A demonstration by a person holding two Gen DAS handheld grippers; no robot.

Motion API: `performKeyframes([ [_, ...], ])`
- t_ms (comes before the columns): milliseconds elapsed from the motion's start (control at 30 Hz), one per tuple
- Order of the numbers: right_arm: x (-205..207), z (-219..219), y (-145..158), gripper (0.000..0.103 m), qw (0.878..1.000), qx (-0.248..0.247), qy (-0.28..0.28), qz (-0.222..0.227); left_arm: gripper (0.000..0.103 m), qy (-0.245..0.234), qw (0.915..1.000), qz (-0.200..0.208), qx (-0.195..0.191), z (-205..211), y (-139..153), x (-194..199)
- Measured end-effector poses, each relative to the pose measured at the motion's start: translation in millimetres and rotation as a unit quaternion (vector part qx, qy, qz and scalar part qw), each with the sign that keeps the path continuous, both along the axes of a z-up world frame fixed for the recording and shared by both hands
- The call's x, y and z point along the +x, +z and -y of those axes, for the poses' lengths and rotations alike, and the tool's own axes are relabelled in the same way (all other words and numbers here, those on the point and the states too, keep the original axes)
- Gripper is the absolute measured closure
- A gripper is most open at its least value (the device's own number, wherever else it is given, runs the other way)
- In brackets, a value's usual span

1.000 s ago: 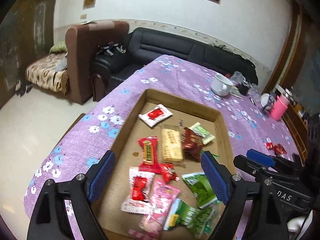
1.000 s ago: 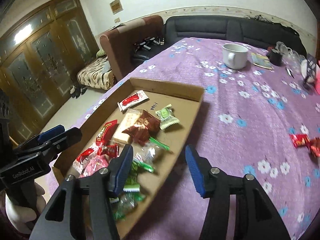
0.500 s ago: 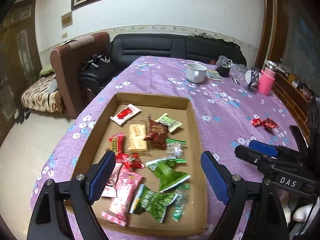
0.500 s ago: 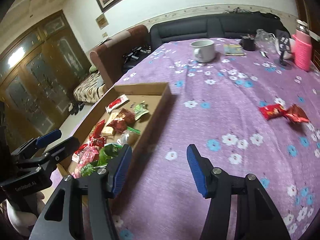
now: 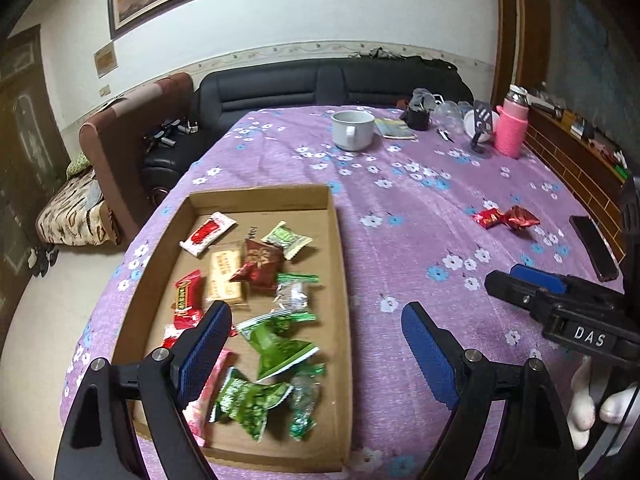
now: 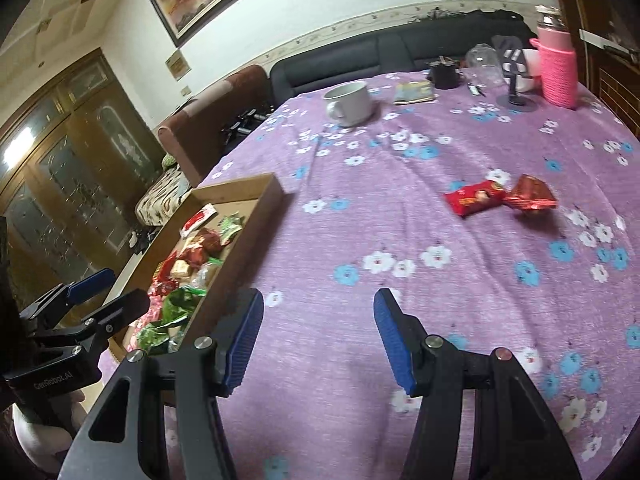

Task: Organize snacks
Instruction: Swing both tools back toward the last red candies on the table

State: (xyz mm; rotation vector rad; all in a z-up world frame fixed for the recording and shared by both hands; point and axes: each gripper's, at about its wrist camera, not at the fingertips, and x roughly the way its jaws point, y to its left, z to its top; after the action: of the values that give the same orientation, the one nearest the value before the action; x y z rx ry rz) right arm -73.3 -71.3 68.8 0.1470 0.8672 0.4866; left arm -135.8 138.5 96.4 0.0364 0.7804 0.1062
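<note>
- Your left gripper (image 5: 316,344) hangs with its blue-padded jaws spread wide and nothing between them, straddling the near right wall of the shallow brown cardboard tray (image 5: 338,240).
- Your right gripper (image 6: 318,336) is just as wide and just as empty, poised above bare purple flowered tablecloth (image 6: 400,168) to the right of the tray.
- The tray holds most of the snacks: green foil packets (image 5: 276,344) at the near end, a pink wrapper (image 5: 208,396) by the left jaw, a beige biscuit pack (image 5: 226,276) and a dark red pouch (image 5: 258,262) in the middle, and a white-and-red sachet (image 5: 208,234) at the far end.
- Two snacks lie outside it, well apart from the tray on the cloth: a red rectangular snack packet (image 6: 476,197) and a crinkled dark red foil pouch (image 6: 532,196), touching end to end.
- By my reading you are between picks; the step in hand is collecting those two strays, and the right gripper is the nearer one.
- The next move calls for you to carry the right gripper forward and to the right, drop it over the red rectangular packet, and line the jaws across its narrow width before you close.
- Both strays lie flat on soft cloth, so you likely need to go low enough to get under an edge without pinching fabric.
- Because the two touch, closing on one may drag the other along.
- Keep away from the white ceramic mug (image 6: 350,102) and the pink knitted-sleeve bottle (image 6: 558,72) at the far end.
</note>
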Motion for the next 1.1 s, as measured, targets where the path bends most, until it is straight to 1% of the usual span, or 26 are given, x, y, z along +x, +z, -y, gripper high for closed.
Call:
performKeyframes([
  [167,6,27,-4,0.046,1.000,0.004,-0.023,-0.006,0.013,-0.012,0.9998,-0.012,0.004,16,-5,12],
  [300,10,52,-6,0.046,0.999,0.003,-0.047,-0.009,0.013,-0.030,0.9993,-0.024,-0.005,32,-11,23],
  [367,13,66,-6,0.046,0.998,-0.001,-0.061,-0.011,0.013,-0.047,0.9979,-0.036,-0.027,38,-16,30],
  [400,15,75,-6,0.046,0.997,-0.005,-0.070,-0.011,0.013,-0.057,0.9961,-0.046,-0.049,42,-20,35],
  [433,16,83,-6,0.046,0.997,-0.008,-0.079,-0.011,0.013,-0.062,0.9950,-0.051,-0.060,43,-22,38],
  [533,23,112,-2,0.047,0.993,-0.023,-0.112,-0.007,0.014,-0.081,0.9893,-0.070,-0.098,51,-31,51],
  [567,27,121,-1,0.046,0.992,-0.030,-0.124,-0.006,0.014,-0.090,0.9859,-0.078,-0.117,54,-34,57],
  [633,37,138,-1,0.046,0.989,-0.038,-0.143,-0.006,0.014,-0.099,0.9814,-0.087,-0.140,59,-38,66],
  [667,41,142,-2,0.046,0.988,-0.039,-0.149,-0.009,0.014,-0.103,0.9804,-0.089,-0.143,62,-38,70],
  [800,71,151,-6,0.046,0.987,-0.017,-0.157,-0.023,0.014,-0.123,0.9803,-0.083,-0.130,78,-37,82],
  [933,104,142,-8,0.043,0.985,-0.006,-0.172,-0.030,0.014,-0.149,0.9808,-0.081,-0.097,96,-35,100],
  [1100,128,132,-12,0.042,0.983,-0.009,-0.181,-0.031,0.014,-0.190,0.9767,-0.079,-0.063,118,-35,130],
])
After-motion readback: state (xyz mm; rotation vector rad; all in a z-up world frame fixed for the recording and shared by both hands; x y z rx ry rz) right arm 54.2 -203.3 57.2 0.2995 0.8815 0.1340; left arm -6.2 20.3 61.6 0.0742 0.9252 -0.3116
